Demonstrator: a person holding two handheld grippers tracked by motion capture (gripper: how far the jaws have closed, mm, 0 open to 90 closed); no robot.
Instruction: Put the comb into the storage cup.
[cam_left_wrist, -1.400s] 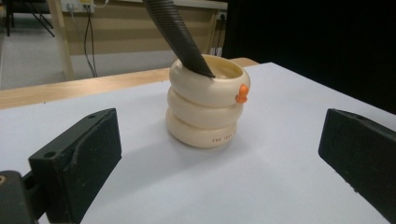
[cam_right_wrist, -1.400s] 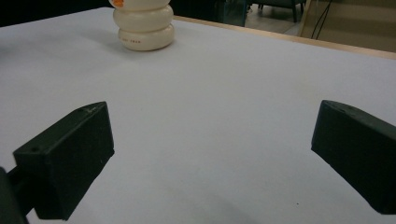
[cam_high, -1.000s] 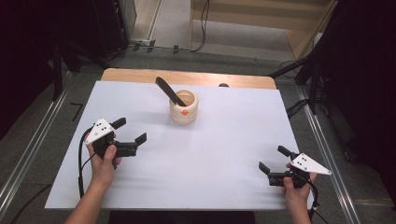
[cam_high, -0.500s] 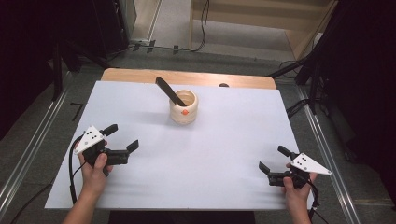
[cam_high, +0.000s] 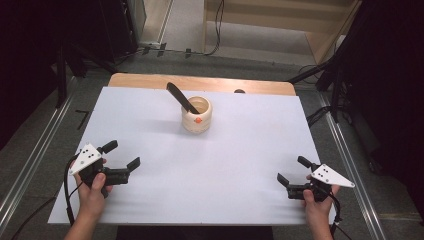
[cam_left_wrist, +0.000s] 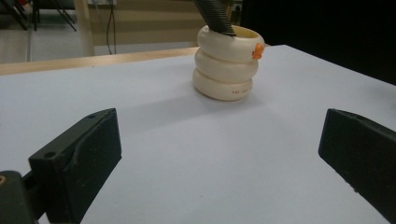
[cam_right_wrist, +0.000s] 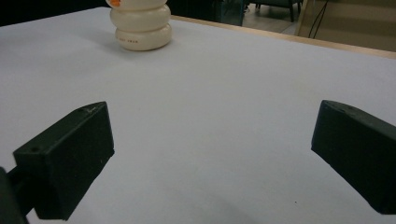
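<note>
Drawing my left gripper (cam_high: 121, 155) back toward me, away from the cream ringed cup (cam_high: 196, 115), I hold its jaws wide apart and empty. The black comb (cam_high: 180, 97) leans in that cup, so I judge placing done. My right gripper (cam_high: 295, 171), well right of the cup, hasn't moved, also spread.

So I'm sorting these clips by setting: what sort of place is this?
Probably a lab or recording workspace, not a home. A white sheet covers a wooden table, cables run over the floor beyond it, and dark stands flank the table. A person's hands hold two grippers.
</note>
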